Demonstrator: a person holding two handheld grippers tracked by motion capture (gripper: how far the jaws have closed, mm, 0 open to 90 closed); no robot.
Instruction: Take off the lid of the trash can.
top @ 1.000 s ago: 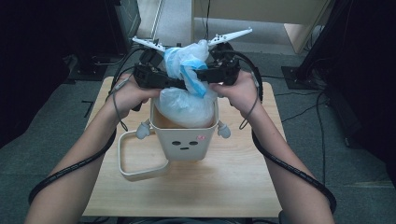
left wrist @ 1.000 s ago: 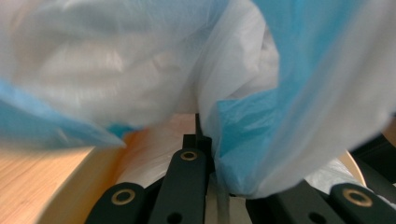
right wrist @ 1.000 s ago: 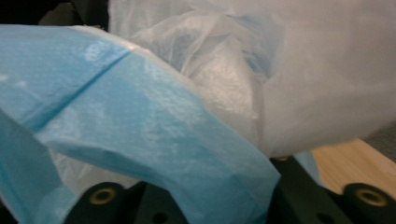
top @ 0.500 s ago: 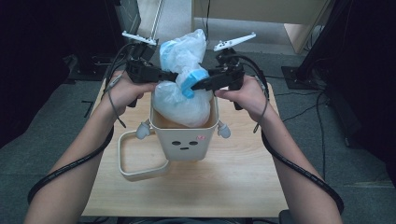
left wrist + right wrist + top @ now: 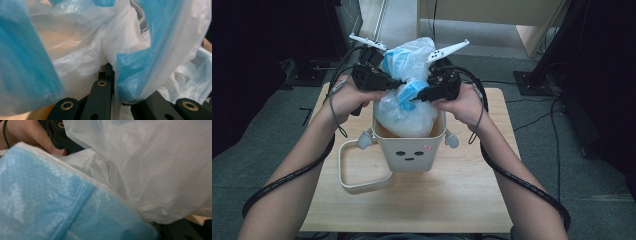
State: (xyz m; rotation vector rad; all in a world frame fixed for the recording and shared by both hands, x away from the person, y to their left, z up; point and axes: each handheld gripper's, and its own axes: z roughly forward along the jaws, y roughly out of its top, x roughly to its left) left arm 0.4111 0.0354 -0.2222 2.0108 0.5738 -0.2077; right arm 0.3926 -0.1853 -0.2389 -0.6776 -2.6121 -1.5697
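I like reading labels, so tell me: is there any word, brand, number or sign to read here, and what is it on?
No readable text in any view.
The cream bin: a drawn face of two eyes, a mouth and a pink cheek mark, no letters.
The plastic bag, white with blue parts: no print visible.
The wooden table: bare.

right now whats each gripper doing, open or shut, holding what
left gripper: shut on the bag, film pinched between its jaws.
right gripper: jaws just been closing at the bag's blue neck; whether they press on it cannot be told.
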